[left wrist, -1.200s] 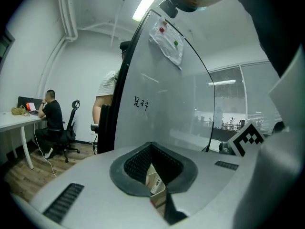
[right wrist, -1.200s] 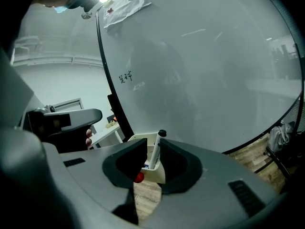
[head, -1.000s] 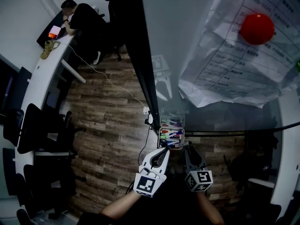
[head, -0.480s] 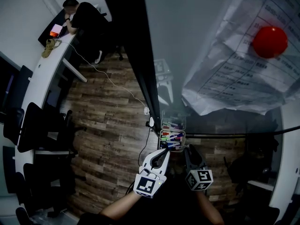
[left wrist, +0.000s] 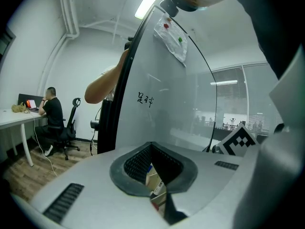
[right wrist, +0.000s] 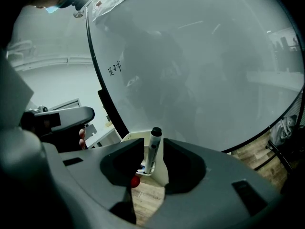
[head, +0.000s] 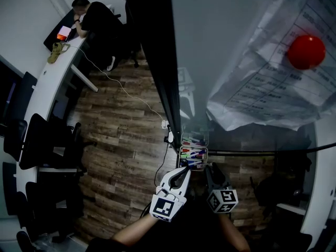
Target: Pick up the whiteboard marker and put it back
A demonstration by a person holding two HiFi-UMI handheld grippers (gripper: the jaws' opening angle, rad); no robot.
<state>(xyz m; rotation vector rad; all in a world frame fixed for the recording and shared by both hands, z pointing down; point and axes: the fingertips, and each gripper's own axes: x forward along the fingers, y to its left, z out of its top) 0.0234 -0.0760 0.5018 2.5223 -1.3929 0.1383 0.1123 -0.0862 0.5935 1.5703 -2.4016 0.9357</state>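
The right gripper (right wrist: 154, 157) has just been opening its fingers (right wrist: 183, 168). They now stand apart, seemingly clear of the marker (right wrist: 154, 144) standing upright between them in the cream holder (right wrist: 163, 173) by the whiteboard (right wrist: 205, 70). The return looks done. The left gripper (left wrist: 151, 148) is closed and empty.

Upper left: person (head: 94, 20) seated at curved white desk (head: 44, 88). Beside desk: black office chairs (head: 44, 140). Centre: wood-plank floor (head: 126, 135), crossed by thin white cable (head: 118, 88). Upper right: printed paper sheets (head: 262, 88) on whiteboard (head: 220, 35), red round magnet (head: 306, 52) on top.
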